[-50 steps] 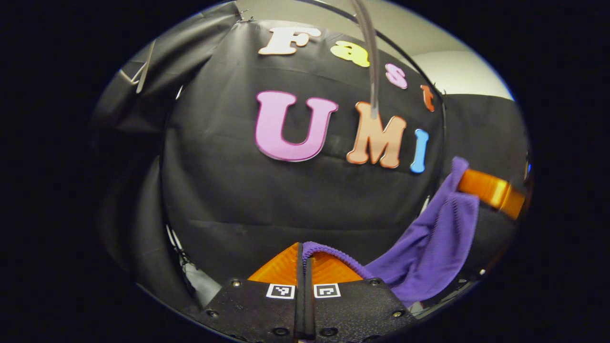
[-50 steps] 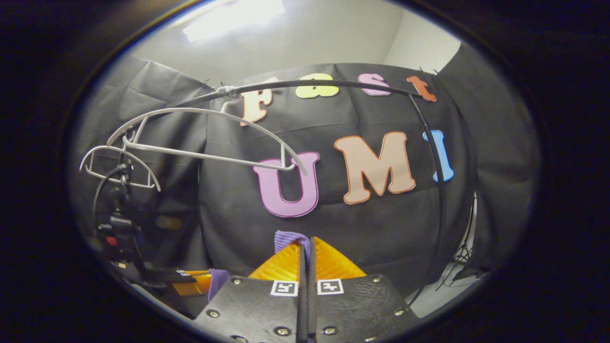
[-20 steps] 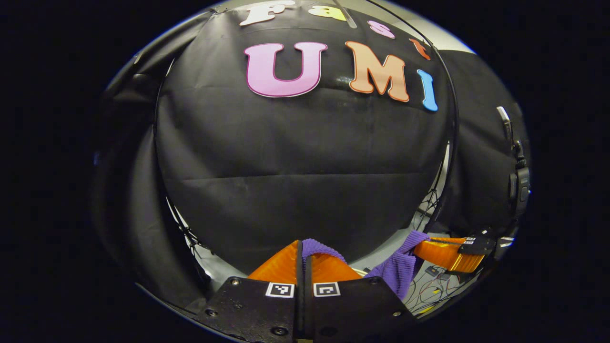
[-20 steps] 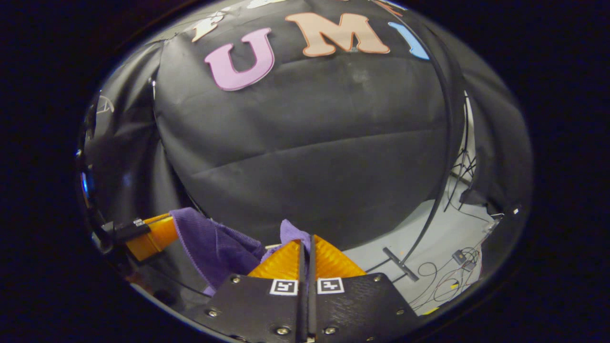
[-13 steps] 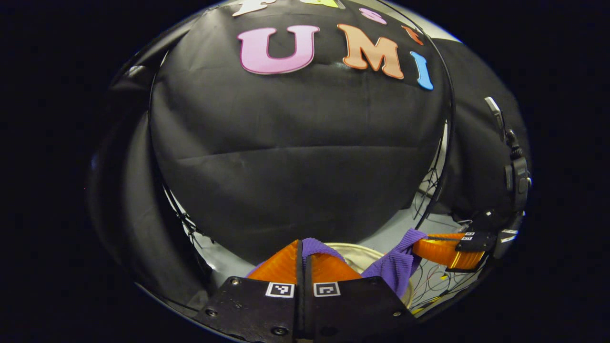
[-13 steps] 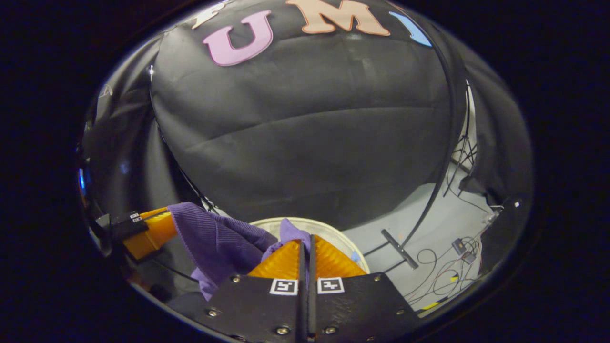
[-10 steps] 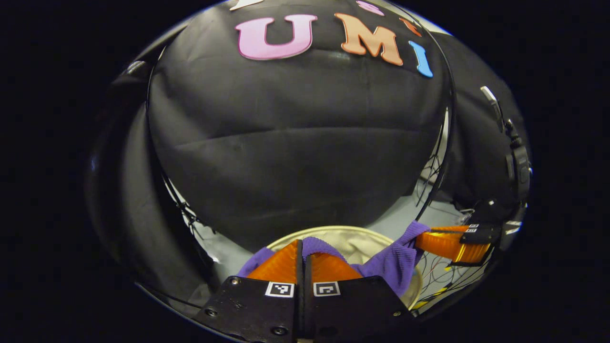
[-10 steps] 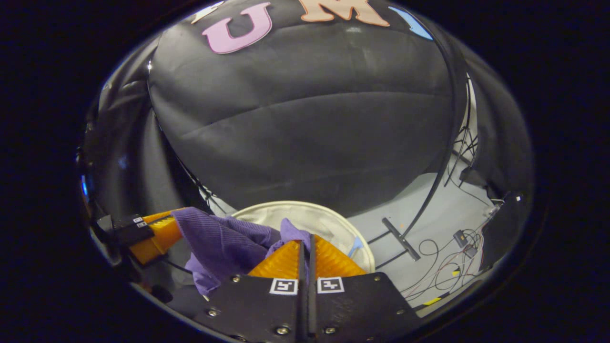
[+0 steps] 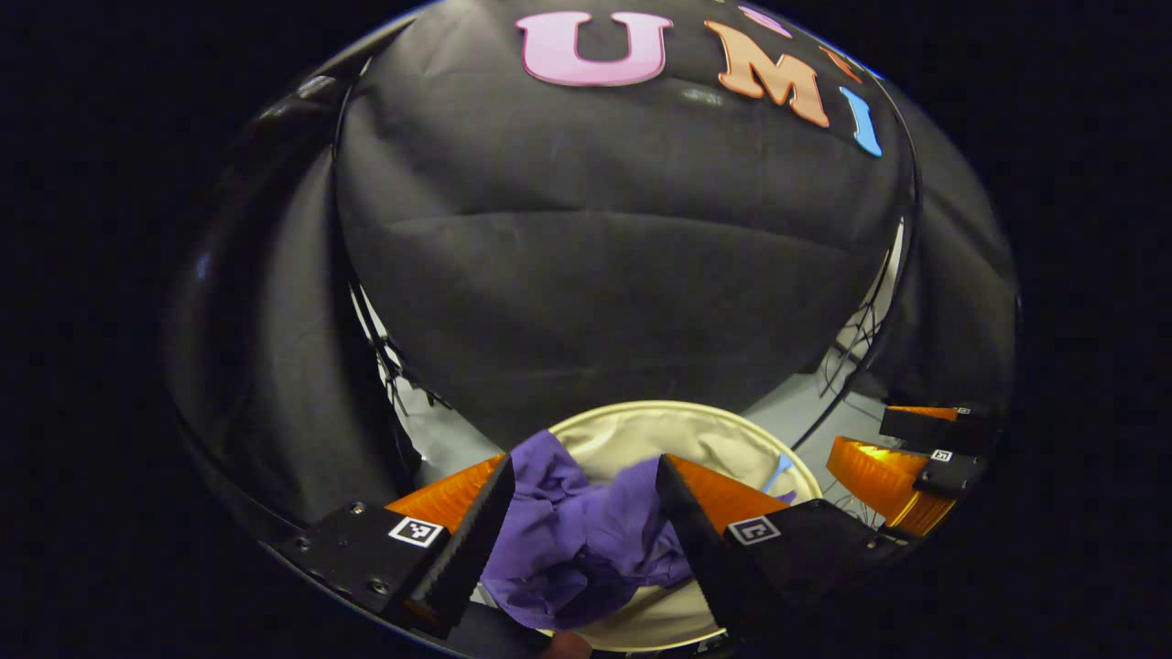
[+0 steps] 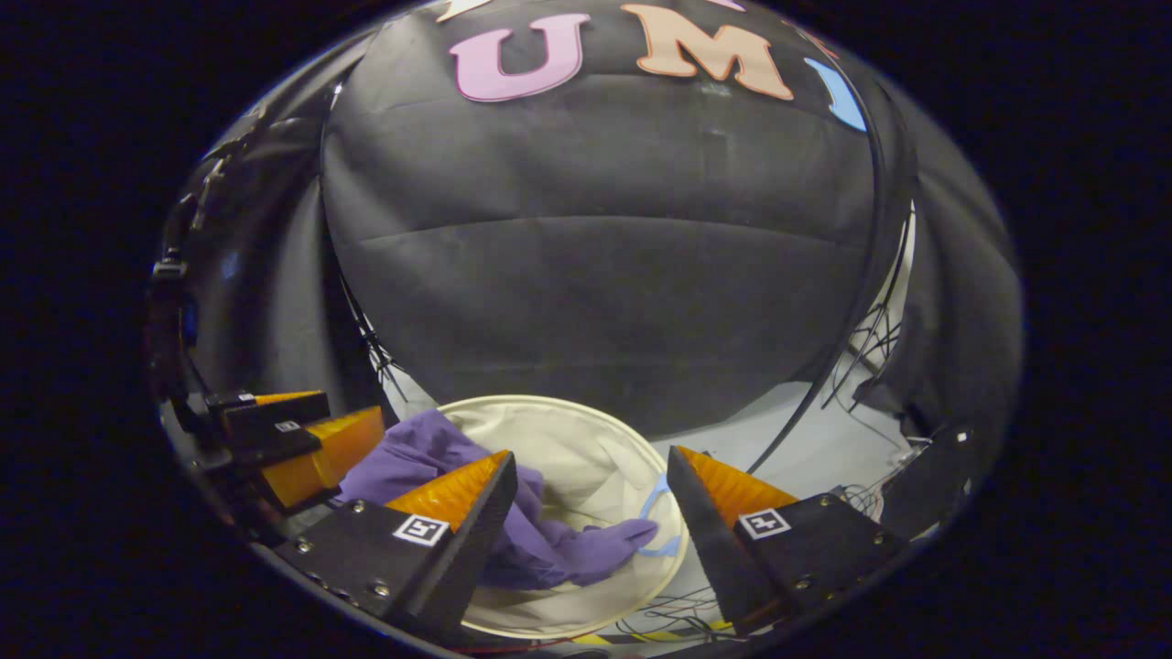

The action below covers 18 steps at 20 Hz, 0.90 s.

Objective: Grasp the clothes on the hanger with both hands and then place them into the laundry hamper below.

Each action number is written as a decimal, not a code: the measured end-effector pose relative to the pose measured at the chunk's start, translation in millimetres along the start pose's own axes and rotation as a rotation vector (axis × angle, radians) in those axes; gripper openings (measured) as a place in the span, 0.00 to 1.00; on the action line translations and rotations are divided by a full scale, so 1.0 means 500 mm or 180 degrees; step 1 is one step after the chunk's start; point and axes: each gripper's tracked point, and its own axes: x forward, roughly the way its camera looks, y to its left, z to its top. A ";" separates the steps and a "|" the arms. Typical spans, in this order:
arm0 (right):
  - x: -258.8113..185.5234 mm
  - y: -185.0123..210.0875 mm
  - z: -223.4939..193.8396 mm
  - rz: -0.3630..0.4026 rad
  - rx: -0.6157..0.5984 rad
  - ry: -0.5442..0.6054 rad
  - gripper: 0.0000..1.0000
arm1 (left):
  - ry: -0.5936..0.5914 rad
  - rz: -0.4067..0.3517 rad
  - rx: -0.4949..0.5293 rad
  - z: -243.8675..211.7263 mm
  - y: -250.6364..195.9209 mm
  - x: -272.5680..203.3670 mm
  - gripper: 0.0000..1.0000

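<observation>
Below both spread, released grippers, left [image 9: 579,513] and right [image 10: 591,513], the purple garment [image 9: 577,535] lies crumpled inside the cream laundry hamper [image 10: 586,430], between their fingers [image 10: 472,526].

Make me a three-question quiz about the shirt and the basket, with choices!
1. Where is the purple garment?
A. on a hanger
B. in the laundry hamper
C. on the floor

2. What colour is the hamper?
A. cream
B. red
C. green

3. How are the right tool and left tool?
A. both shut
B. one shut
C. both open

Answers: 1 B, the cloth lies crumpled inside the rim. 2 A, its lining looks cream. 3 C, each tool's fingers stand wide apart.
</observation>
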 end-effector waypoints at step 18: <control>-0.216 0.038 0.290 -0.0084 0.0071 -0.0839 0.99 | -0.0607 -0.0236 -0.0177 0.241 0.013 -0.193 0.96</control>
